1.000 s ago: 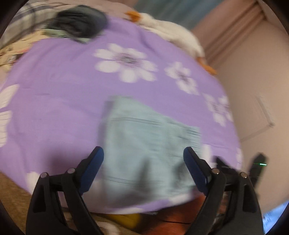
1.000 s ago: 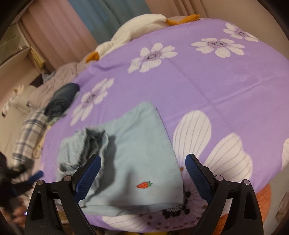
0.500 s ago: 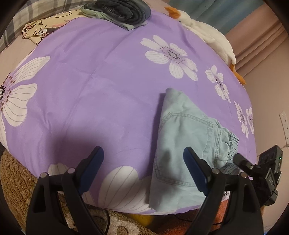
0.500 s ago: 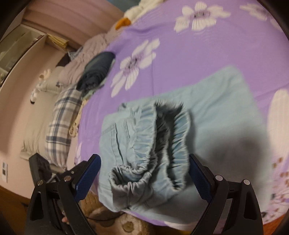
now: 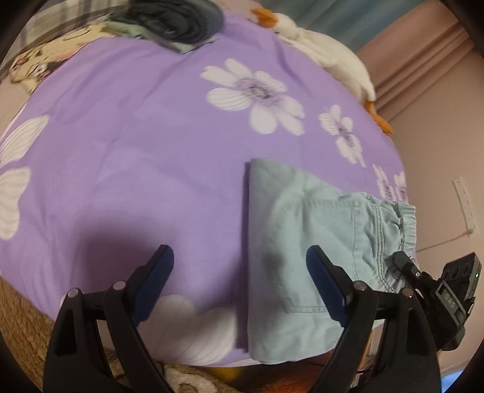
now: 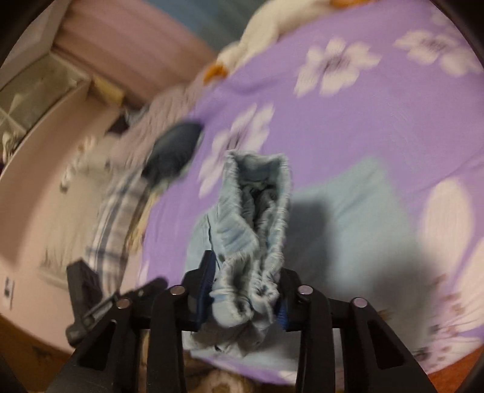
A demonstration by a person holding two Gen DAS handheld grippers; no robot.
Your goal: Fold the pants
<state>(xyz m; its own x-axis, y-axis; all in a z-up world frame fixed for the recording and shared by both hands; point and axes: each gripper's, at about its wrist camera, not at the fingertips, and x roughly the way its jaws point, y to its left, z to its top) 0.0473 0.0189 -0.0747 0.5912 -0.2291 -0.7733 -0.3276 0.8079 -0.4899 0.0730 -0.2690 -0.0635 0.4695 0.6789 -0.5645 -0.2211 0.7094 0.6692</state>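
Observation:
The light blue pants [image 5: 305, 238] lie folded on the purple flowered bedspread [image 5: 145, 157] near its front edge. My left gripper [image 5: 239, 281] is open and empty, hovering over the pants' left fold edge. My right gripper [image 6: 245, 299] is shut on the elastic waistband [image 6: 257, 217] of the pants and holds it bunched up above the rest of the pants [image 6: 348, 217]. The right gripper also shows in the left wrist view [image 5: 423, 284] at the waistband end.
A dark folded garment [image 5: 178, 18] and a plaid cloth [image 6: 118, 217] lie at the bed's far end. A white plush goose [image 5: 326, 60] lies along the far side by the wall. A brown rug [image 5: 21, 320] lies below the bed edge.
My right gripper has closed on the waistband, which was lying loose between its open fingers before, and lifted it. My left gripper stays open and has shifted slightly over the bed.

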